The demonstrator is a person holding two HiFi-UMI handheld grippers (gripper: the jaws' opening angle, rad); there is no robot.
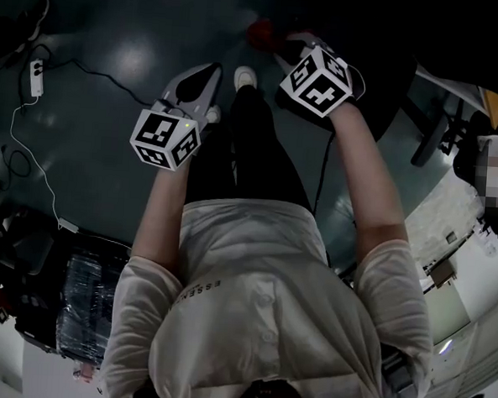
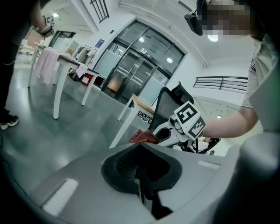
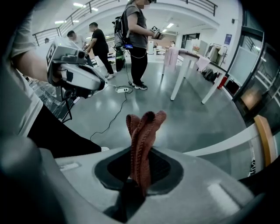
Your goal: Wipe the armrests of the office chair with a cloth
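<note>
Right gripper, low centre of its view, pinches my red cloth (folds upright); left gripper is clenched on nothing, chair mid-frame beyond.

The cloth is rust-red, ribbed. Left gripper and right gripper light grey; marker cubes black-and-white squares. Floor seemingly dark grey-green.

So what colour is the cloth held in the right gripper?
Rusty red, with a ribbed weave. The cloth shows best in the right gripper view.
</note>
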